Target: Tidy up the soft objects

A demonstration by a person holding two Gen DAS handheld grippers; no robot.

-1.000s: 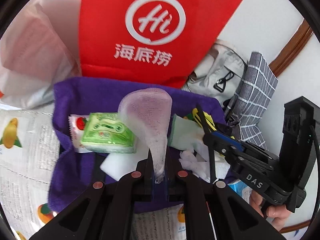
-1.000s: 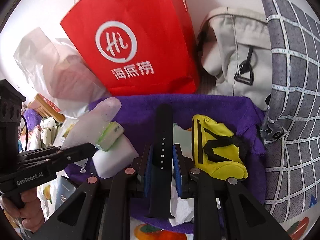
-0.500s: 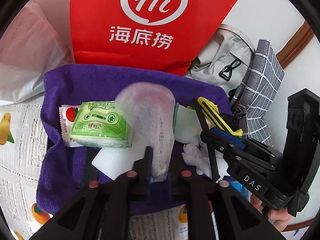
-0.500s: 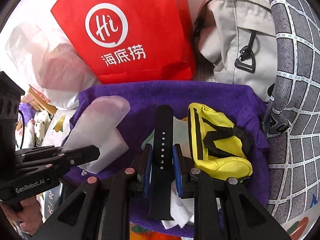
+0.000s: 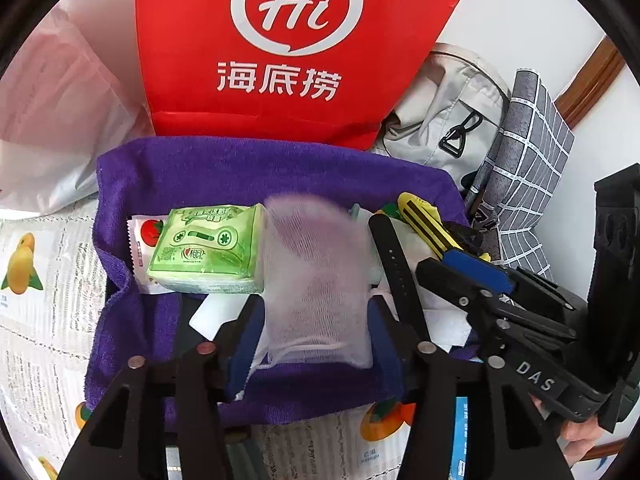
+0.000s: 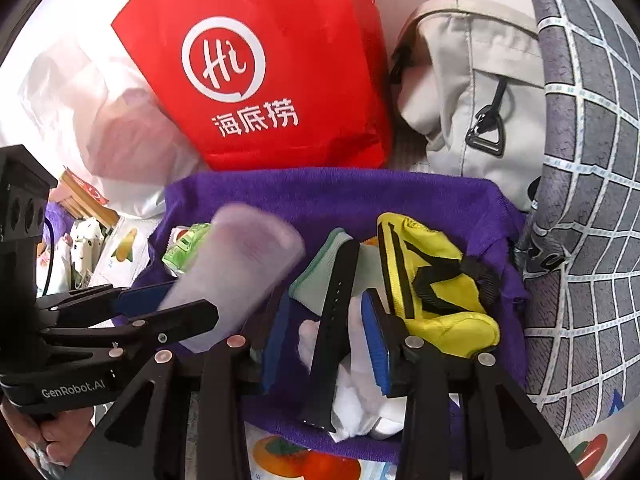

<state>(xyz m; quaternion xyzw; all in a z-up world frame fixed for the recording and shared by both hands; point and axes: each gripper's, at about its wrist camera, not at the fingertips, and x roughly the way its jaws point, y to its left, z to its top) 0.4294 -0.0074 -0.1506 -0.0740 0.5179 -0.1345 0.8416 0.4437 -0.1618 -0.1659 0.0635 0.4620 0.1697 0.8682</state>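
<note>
Both grippers' jaws were opening: left gripper [image 5: 312, 328] spread around the white mesh pouch [image 5: 316, 280], right gripper [image 6: 326, 340] parting beside the black watch strap [image 6: 332, 320].

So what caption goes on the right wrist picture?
Right gripper opening around a black strap over the purple towel.

Left wrist view sits just behind its own fingers, tilted steeply down, close over the purple towel bin [image 5: 248, 168], facing the red paper bag [image 5: 296, 48] at the far side. Right wrist view: same steep tilt, same closeness, from the right side. Both share the bin [image 6: 360, 192], red bag [image 6: 272, 80], grey pouch [image 6: 460, 80]. Each view catches the other gripper at its edge.
</note>
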